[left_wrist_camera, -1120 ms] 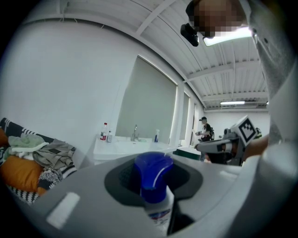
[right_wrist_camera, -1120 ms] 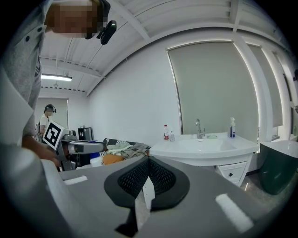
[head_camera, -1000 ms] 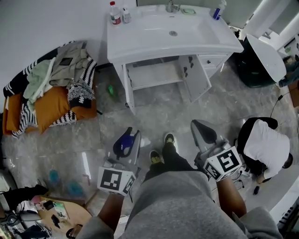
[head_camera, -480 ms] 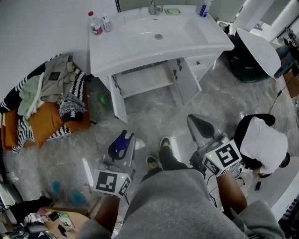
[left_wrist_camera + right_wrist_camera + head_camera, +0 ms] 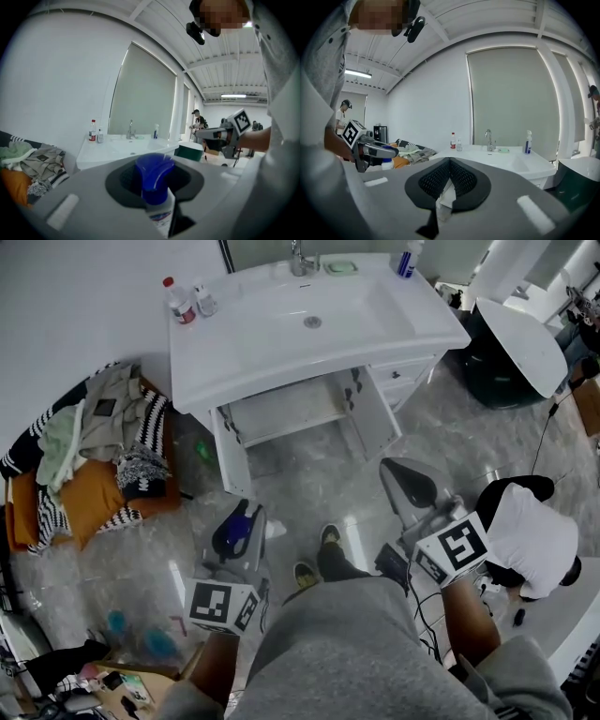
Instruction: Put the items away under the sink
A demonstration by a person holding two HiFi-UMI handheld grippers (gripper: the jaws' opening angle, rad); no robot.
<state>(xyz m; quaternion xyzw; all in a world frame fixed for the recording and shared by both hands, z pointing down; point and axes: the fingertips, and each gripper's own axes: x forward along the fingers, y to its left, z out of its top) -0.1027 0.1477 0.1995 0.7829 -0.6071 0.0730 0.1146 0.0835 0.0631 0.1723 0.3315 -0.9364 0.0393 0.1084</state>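
The white sink cabinet [image 5: 291,409] stands ahead with both doors [image 5: 375,413] swung open and its shelf showing. My left gripper [image 5: 239,521] is shut on a white bottle with a blue cap [image 5: 154,183], which sticks up between the pads; its blue top [image 5: 234,529] also shows in the head view. My right gripper [image 5: 405,482] is level with it on the right, short of the cabinet. Its pads are shut on a thin white item [image 5: 442,199], which I cannot identify. Both grippers point towards the sink [image 5: 511,161].
On the counter stand a red-capped bottle [image 5: 173,298], a tap, and a blue spray bottle [image 5: 405,259]. A heap of clothes on an orange cushion [image 5: 94,446] lies left of the cabinet. A crouching person in a white top [image 5: 525,535] and a lidded bin [image 5: 520,343] are to the right.
Both grippers have moved forward towards the open cabinet, which now sits closer and further left in the head view. Each keeps its grip on what it holds.
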